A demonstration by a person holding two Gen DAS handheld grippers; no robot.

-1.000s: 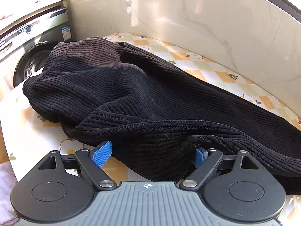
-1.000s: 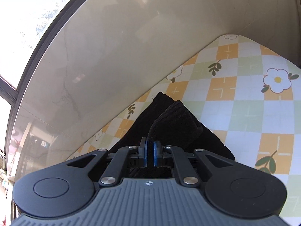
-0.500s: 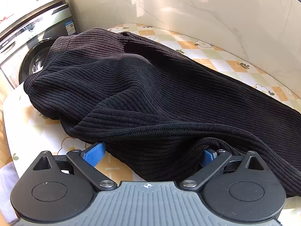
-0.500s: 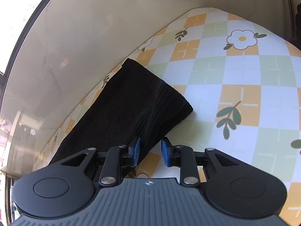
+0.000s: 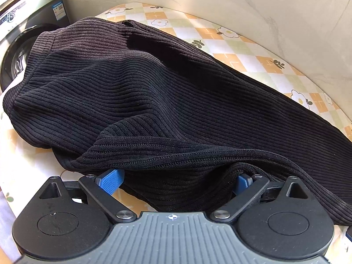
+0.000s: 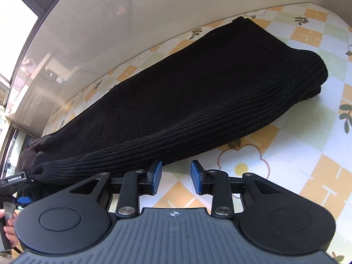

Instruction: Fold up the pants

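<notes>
Black ribbed pants [image 5: 154, 101] lie lengthwise on the flowered tablecloth [image 5: 248, 52], one leg laid over the other, waistband bunched at the far left. My left gripper [image 5: 176, 181] is wide open, and a fold of the near edge lies between its blue pads [image 5: 110, 179]. In the right wrist view the pants [image 6: 198, 92] stretch from lower left to the leg ends at upper right. My right gripper [image 6: 176, 177] is open and empty, just off the pants' near edge above the cloth [image 6: 286, 145].
A marble wall [image 5: 242, 6] runs along the far side of the table. A washing machine [image 5: 24, 33] stands beyond the left end. The left gripper's body and a hand [image 6: 10, 224] show at the right wrist view's lower left.
My right gripper has let go of the leg ends, opened and pulled back along the pants. My left gripper has stayed open and moved slightly closer to the fabric.
</notes>
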